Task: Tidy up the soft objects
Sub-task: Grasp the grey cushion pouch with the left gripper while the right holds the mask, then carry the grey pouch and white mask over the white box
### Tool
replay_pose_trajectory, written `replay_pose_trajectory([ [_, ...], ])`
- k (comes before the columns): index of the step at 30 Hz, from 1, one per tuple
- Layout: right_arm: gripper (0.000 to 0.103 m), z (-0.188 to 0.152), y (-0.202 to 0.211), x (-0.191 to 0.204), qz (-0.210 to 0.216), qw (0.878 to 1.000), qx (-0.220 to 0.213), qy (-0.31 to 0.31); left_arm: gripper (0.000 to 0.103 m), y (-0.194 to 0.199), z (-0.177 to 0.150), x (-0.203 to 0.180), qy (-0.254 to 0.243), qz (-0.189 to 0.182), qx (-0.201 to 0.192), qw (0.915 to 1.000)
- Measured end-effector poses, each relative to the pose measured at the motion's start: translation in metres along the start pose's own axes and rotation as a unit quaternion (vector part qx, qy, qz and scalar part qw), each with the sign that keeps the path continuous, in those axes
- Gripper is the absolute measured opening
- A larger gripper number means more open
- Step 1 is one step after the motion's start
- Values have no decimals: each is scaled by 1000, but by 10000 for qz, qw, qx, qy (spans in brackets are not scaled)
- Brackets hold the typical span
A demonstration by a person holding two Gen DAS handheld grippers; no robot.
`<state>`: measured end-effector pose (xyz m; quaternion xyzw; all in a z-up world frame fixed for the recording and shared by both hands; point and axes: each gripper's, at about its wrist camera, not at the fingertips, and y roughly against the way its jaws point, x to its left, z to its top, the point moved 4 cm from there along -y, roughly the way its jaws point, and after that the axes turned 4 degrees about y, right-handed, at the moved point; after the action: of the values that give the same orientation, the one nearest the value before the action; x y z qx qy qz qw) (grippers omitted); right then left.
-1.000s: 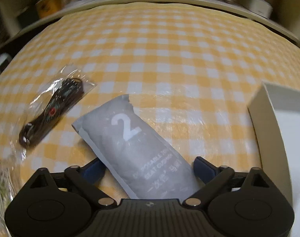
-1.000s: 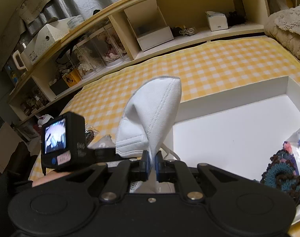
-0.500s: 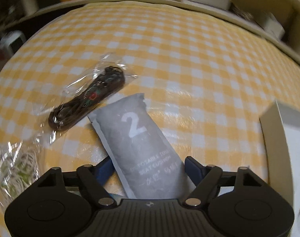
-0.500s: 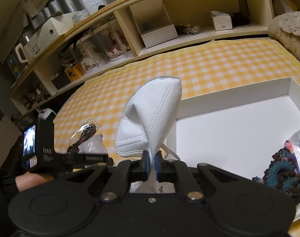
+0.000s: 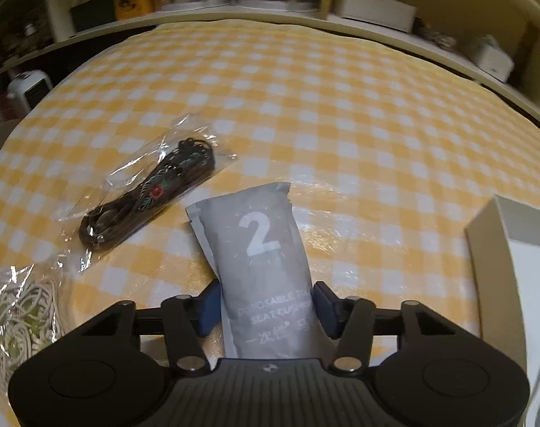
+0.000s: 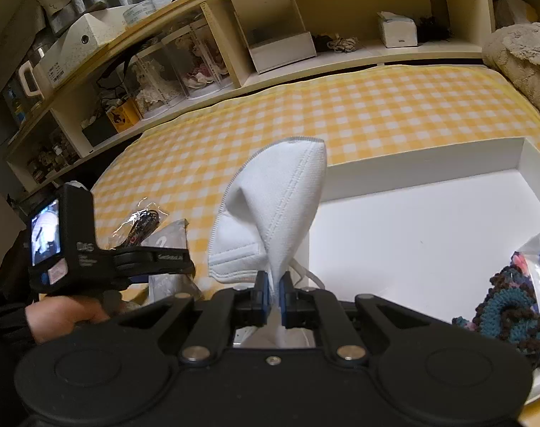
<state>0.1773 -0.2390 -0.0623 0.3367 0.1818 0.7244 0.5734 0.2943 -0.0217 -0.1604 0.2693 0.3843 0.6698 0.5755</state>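
A grey soft packet marked "2" [image 5: 261, 249] lies on the yellow checked cloth, its near end between the fingers of my left gripper [image 5: 266, 307]. The blue pads stand at the packet's two sides; I cannot tell whether they press it. My right gripper [image 6: 274, 293] is shut on a white folded face mask [image 6: 273, 213] and holds it upright over the left edge of the white box [image 6: 430, 227]. The left gripper [image 6: 156, 259] also shows in the right wrist view, over the packet [image 6: 170, 238].
A clear bag with a dark cord [image 5: 152, 192] lies left of the packet. A bag of pale string [image 5: 20, 313] lies at the near left. A crocheted piece [image 6: 508, 306] in a plastic bag sits in the box's right side. Shelves [image 6: 270, 46] run behind the table.
My left gripper has swung so the packet lies straight between its fingers, and the fingers have closed in to the packet's sides. The right gripper holds the mask as before.
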Motion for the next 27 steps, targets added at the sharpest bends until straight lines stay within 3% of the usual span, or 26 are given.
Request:
replay_pose_trajectory([
  [4, 7, 0, 0, 0, 2, 10000, -14, 25, 53, 16, -4, -4, -400, -221, -168, 9988],
  [18, 7, 18, 27, -11, 33, 9994, -354, -32, 53, 105, 1, -50, -778, -1183, -649, 9878],
  [27, 7, 28, 58, -49, -131, 9981, -558, -223, 53, 135, -13, -102, -972, -1961, -656, 9736],
])
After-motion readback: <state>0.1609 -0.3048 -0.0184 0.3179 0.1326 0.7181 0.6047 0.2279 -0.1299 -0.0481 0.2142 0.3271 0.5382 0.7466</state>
